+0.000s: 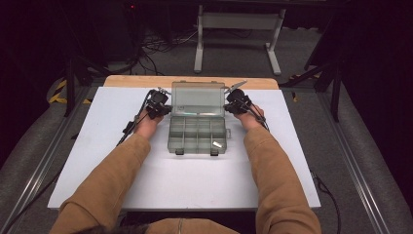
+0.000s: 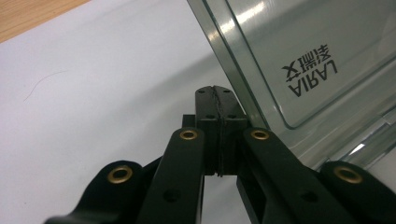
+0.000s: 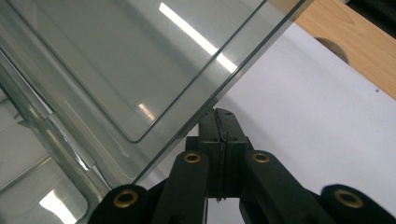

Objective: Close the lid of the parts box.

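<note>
High view: the compartment box (image 1: 197, 134) is seen lengthwise across the table's (image 1: 97, 165) far edge, lid (image 1: 197, 98) raised rearward, flanked by the closed left gripper (image 1: 160, 108) and closed right gripper (image 1: 235, 106).

High view looks down from above; both gripper views sit close beside the organizer box's raised lid (image 1: 197, 98), their shared subject

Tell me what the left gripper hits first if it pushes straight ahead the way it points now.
Probably nothing soon: the left gripper, jaws closed, points along the white table sheet just beside the open lid of the clear box, so it might graze the lid's edge; depth is unclear.
</note>
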Demonstrator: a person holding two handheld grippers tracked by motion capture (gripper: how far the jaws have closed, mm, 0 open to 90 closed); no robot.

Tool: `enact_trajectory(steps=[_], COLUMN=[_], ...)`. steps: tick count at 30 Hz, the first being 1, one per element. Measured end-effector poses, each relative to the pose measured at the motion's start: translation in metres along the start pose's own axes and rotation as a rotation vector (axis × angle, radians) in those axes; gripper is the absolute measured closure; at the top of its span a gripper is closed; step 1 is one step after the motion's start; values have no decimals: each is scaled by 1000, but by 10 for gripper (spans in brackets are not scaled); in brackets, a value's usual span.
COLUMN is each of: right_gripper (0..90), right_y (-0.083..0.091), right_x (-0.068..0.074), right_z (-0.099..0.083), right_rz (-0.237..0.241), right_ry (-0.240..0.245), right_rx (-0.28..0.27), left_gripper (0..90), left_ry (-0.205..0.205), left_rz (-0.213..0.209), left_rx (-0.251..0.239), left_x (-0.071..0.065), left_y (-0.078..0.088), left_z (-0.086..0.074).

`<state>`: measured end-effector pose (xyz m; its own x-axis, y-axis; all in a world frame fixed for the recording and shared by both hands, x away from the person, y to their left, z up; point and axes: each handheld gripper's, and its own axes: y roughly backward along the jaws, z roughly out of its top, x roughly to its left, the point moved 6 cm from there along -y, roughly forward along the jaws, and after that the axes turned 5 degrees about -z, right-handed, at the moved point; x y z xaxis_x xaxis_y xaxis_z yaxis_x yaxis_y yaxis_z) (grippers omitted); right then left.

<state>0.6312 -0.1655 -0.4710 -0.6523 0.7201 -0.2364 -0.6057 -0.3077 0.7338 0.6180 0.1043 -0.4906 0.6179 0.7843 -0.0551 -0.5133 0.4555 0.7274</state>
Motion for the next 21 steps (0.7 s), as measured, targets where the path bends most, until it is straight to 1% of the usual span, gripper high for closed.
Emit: enact_trajectory(steps=[21], right_gripper=[900], right_y=[8], right_x=[-2], right_z=[5], right_rz=[-6], right_ry=[-6], right_rx=[-41], left_gripper=[896], left_ry=[-2], left_rz=[1], left_rx=[-10], left_x=[-1], left_y=[5], left_z=[2])
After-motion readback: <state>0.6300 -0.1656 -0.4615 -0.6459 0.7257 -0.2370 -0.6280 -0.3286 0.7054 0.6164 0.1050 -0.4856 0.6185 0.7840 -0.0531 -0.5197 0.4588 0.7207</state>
